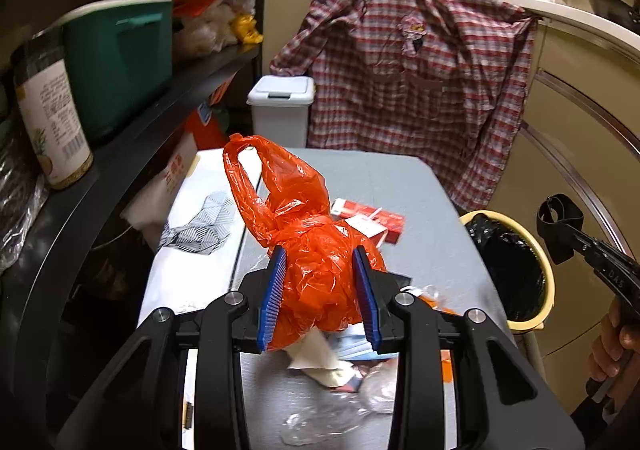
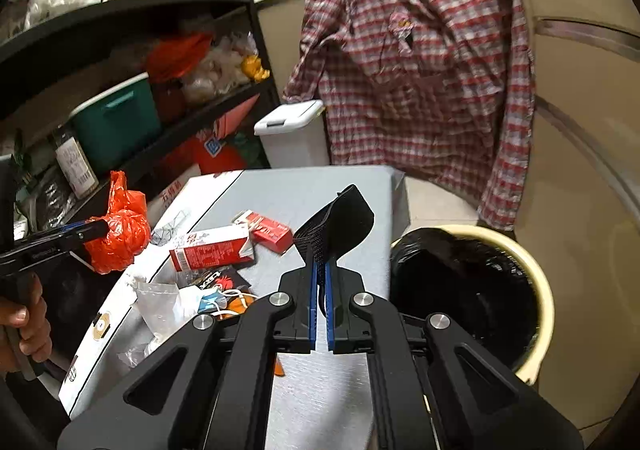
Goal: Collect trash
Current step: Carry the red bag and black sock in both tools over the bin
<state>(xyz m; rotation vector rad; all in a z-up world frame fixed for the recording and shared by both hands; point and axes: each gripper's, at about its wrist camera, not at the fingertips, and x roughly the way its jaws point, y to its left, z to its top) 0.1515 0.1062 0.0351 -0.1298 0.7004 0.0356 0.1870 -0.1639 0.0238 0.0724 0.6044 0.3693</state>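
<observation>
Both loads are gripped: left hand-held gripper [image 1: 320, 290] clamps orange bag [image 1: 316, 270], seemingly lifted.

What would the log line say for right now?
left tongs: holding crumpled orange plastic bag | right tongs: holding black elastic strap | cream bin, black liner: beside table

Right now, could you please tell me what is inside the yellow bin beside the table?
The yellow bin is lined with a black bag. Only the dark, crumpled liner shows inside; no trash is visible, and the bottom is too dark to tell.
</observation>
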